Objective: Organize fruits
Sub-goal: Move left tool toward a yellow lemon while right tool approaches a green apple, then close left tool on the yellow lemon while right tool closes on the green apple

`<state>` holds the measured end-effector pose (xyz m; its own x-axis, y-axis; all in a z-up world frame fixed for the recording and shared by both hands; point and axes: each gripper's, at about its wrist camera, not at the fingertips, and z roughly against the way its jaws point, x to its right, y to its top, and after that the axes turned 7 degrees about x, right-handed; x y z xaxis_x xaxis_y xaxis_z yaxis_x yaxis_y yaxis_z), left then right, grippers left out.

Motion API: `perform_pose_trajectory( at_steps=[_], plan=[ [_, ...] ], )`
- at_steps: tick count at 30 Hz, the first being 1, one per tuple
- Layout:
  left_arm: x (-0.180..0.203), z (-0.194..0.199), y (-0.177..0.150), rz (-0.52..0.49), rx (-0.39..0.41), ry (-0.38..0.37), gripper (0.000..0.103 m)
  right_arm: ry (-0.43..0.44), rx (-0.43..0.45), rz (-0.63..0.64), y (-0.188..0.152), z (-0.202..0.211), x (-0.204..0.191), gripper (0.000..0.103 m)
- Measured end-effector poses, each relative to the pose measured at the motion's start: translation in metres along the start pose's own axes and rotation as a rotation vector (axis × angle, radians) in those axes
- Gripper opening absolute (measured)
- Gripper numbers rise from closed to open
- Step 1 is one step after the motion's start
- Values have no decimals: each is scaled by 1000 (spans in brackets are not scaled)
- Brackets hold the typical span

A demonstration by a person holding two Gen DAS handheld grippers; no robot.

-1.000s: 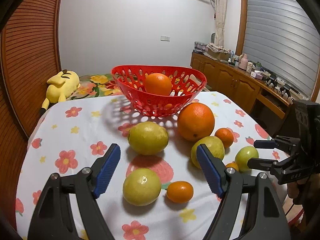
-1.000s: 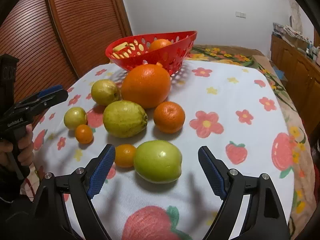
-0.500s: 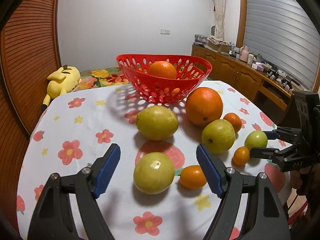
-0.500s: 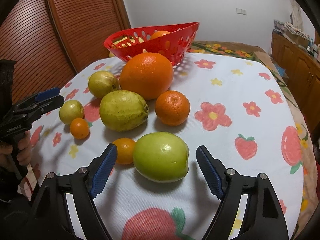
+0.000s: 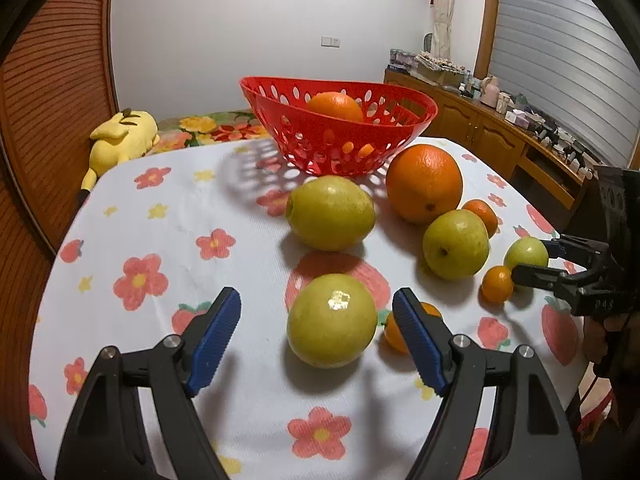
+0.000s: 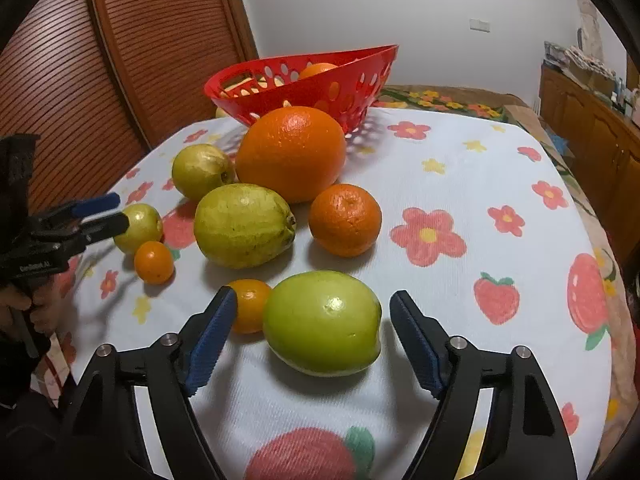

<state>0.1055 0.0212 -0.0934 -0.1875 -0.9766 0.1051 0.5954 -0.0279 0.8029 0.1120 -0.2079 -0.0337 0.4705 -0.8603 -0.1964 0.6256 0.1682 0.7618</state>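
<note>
Early stage: 1 orange (image 5: 335, 107) lies in the red basket (image 5: 416, 122) at upper centre, 8 fruits remain on the tablecloth (image 5: 168, 220); the left gripper (image 5: 316, 334) gapes around a yellow-green fruit (image 5: 332, 320), the right gripper (image 6: 308, 332), closing, brackets a green fruit (image 6: 322, 322) untouched.

L-wrist cam: low over my left gripper (image 5: 316, 320), facing the red basket (image 5: 340, 136), close | R-wrist cam: same tilt, from the table's other side | shared: basket, big orange (image 6: 291, 153), each other's gripper
</note>
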Motion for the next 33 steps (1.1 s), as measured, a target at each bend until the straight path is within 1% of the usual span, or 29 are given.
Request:
perform_pose_trajectory(
  at_steps=[3, 4, 7, 9, 12, 18, 24, 26, 33],
  plan=[
    [0, -1, -1, 4, -6, -21, 78, 2, 13, -8, 0, 1, 2, 73],
    [0, -2, -1, 5, -8, -22, 74, 3, 16, -10, 0, 1, 2, 70],
    [0, -5, -1, 8, -25, -25, 64, 7, 26, -21, -1, 2, 4, 66],
    [0, -6, -2, 8, -31, -24, 60, 10, 33, -29, -2, 3, 5, 62],
    [0, -8, -3, 13, -37, -38, 54, 6, 39, -28, -2, 3, 4, 61],
    [1, -12, -4, 14, -51, -39, 53, -4, 46, -21, -3, 4, 3, 58],
    [0, -14, -6, 21, -58, -43, 53, -7, 49, -18, -4, 5, 2, 58],
    [0, -14, -6, 21, -56, -44, 51, -7, 49, -18, -4, 5, 1, 58],
    [2, -14, -5, 28, -58, -31, 51, -7, 45, -16, -4, 5, 1, 58]
  ],
)
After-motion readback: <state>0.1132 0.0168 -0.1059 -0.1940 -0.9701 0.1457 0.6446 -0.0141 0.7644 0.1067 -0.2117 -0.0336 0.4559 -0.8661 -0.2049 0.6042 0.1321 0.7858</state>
